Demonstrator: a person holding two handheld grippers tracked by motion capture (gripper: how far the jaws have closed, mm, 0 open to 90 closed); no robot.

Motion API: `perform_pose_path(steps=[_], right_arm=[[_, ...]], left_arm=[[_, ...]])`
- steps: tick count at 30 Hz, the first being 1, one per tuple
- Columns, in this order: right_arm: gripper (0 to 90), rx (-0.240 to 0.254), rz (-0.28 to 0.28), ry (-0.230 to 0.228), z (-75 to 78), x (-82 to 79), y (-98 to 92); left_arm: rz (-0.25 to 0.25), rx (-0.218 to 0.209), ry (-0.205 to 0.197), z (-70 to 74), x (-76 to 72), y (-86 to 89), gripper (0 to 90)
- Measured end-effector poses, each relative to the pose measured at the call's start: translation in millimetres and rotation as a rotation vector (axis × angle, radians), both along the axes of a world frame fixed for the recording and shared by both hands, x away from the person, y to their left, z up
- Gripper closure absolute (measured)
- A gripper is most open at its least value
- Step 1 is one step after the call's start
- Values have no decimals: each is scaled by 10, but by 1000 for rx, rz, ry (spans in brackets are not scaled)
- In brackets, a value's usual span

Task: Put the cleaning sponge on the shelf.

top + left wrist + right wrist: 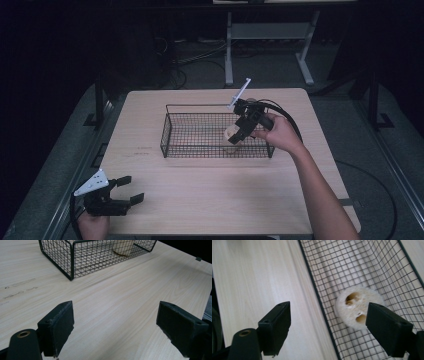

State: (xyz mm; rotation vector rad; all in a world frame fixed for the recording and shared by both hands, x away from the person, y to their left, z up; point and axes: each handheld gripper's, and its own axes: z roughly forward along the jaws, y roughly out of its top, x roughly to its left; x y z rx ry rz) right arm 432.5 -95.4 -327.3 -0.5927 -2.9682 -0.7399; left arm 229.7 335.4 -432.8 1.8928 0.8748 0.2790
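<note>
Loofah piece (358,307) lying on the floor of the wire basket (172,142), near its right end, apparently just dropped there. Right gripper (239,131) poised above it, jaws parted and empty, likely backing off. Left gripper (131,190) parked near the table (210,200) edge, well short of the basket, jaws wide, idle.

A pale wood worktop (200,200) stands lit in a dark room on grey floor (270,70). At twelve o'clock, a white-legged table frame (270,35) stands beside tangled cables (190,55).

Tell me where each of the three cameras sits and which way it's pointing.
High view: above the person's side, facing forward and down on the pale wooden table; both forearms, left gripper, right gripper.
Left gripper view: rides the left gripper, looking low across the table.
Right gripper view: looks down past open jaws.
Shared: black wire basket holding the cream porous loofah piece.
</note>
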Motion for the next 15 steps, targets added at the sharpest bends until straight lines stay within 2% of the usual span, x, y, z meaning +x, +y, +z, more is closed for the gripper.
perform_pose_path(steps=[10,15], right_arm=[[201,27,3,-14,-61,-392,-167],[203,55,5,-41,-149,-694,-327]], left_arm=[[-5,7,2,-2,1,-19,134],[-3,6,0,0,-5,-12,134]])
